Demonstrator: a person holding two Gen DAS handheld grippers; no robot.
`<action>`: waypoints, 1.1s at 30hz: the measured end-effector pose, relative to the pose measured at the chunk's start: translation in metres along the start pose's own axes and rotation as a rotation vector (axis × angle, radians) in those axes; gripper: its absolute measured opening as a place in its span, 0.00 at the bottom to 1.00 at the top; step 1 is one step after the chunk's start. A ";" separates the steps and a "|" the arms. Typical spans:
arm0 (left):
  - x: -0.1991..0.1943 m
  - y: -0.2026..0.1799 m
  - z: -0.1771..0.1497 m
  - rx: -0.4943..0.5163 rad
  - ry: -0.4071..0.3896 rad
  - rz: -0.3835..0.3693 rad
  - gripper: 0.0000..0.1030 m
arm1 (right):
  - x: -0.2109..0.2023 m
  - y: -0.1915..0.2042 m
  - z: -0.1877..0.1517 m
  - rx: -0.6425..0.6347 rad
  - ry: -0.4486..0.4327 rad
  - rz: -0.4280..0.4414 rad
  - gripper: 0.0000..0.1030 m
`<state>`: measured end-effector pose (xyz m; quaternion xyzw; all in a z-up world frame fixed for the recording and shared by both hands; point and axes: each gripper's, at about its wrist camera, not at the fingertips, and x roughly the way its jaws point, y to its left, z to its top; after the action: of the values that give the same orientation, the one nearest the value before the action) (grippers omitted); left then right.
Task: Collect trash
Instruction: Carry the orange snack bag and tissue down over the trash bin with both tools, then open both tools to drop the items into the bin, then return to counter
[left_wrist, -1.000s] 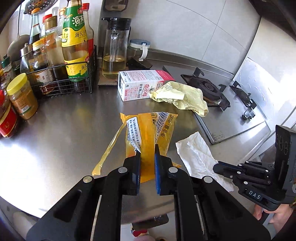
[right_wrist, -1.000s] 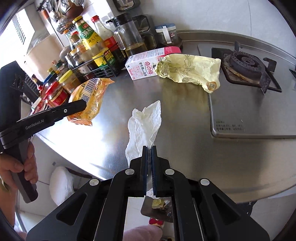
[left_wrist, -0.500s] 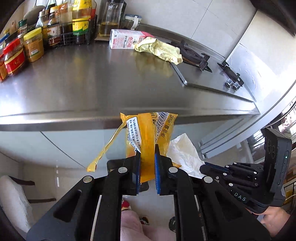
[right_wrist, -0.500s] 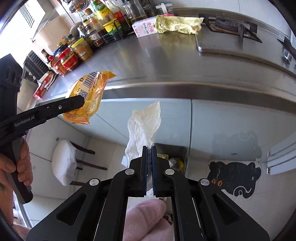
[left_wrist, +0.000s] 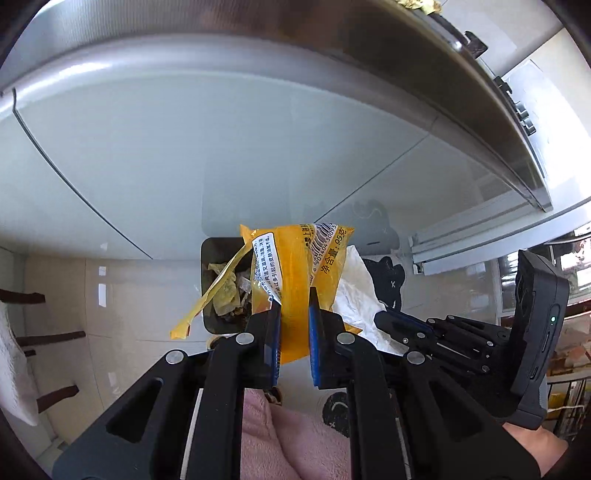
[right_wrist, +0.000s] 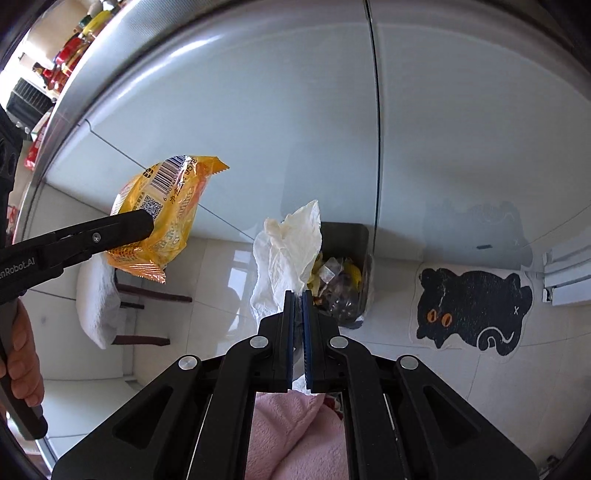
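My left gripper (left_wrist: 293, 299) is shut on a yellow snack wrapper (left_wrist: 295, 266) with a barcode and a torn strip dangling at its left. The same yellow wrapper (right_wrist: 162, 218) shows in the right wrist view at the left, clamped by the left gripper's black fingers (right_wrist: 129, 225). My right gripper (right_wrist: 298, 295) is shut on a crumpled white tissue (right_wrist: 288, 251), also seen as the white tissue (left_wrist: 356, 288) beside the wrapper. Both hang above the floor, over a dark trash bin (right_wrist: 360, 236) holding scraps; the bin (left_wrist: 212, 251) sits at the cabinet's foot.
Pale cabinet doors (left_wrist: 221, 129) rise behind the bin under the steel counter edge (left_wrist: 480, 92). A black cat-shaped floor mat (right_wrist: 476, 306) lies right of the bin. A stool with a white cushion (right_wrist: 96, 295) stands left. Pink fabric (right_wrist: 291, 428) of the person's clothing shows below.
Both grippers have dropped from counter height to below the counter edge, carrying the wrapper and the tissue. The trash bin on the floor is now close and directly beneath them.
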<state>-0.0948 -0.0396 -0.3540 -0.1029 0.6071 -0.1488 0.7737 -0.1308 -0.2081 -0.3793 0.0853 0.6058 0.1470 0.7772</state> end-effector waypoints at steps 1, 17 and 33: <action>0.013 0.004 0.001 -0.010 0.013 0.002 0.11 | 0.012 -0.002 0.000 -0.002 0.004 -0.005 0.06; 0.144 0.054 0.016 -0.082 0.177 -0.009 0.12 | 0.132 -0.030 0.009 0.032 0.113 -0.013 0.09; 0.149 0.060 0.029 -0.113 0.166 -0.002 0.59 | 0.149 -0.036 0.011 0.046 0.128 -0.015 0.67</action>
<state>-0.0281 -0.0370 -0.5027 -0.1343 0.6765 -0.1234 0.7135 -0.0823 -0.1922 -0.5244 0.0892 0.6581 0.1321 0.7358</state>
